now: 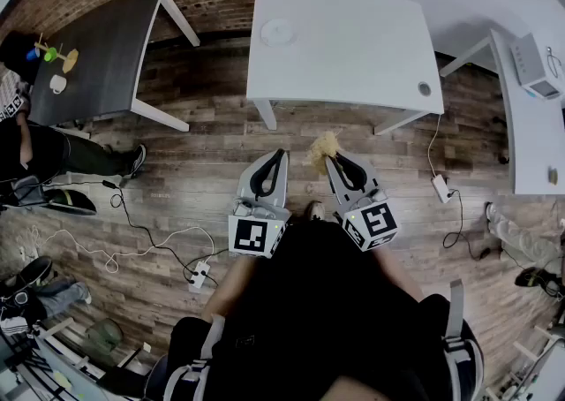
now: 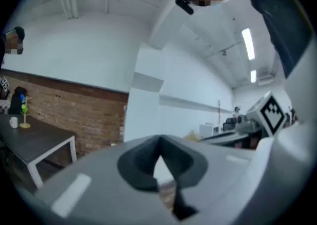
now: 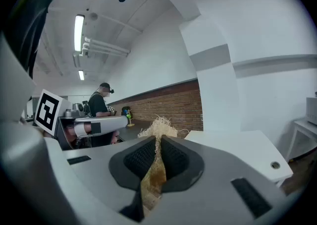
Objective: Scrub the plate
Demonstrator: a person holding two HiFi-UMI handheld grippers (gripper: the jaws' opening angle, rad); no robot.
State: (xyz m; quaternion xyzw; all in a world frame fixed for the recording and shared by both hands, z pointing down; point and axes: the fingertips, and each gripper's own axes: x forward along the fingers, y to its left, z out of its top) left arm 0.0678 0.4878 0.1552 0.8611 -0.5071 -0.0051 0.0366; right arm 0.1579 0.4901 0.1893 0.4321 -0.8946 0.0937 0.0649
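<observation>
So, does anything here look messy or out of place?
Nothing spilled or broken. Only cables and a power strip sprawl loose over the wooden floor, and the scrubber pinched in the right claw looks frayed at its tip.

Two hand-held grippers (image 1: 279, 155) (image 1: 333, 159), one plate (image 1: 276, 32), one fibre scrubber (image 1: 321, 149), three tables (image 1: 106, 55) (image 1: 362, 50) (image 1: 530, 139), one mug (image 1: 57, 83).

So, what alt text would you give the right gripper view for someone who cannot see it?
The right gripper, seen along its own two grey jaws, is shut on a straw-coloured fibre scrubber whose frayed tuft sticks out past the tips. Beyond stand a white table, a brick wall and a person in dark clothes.
</observation>
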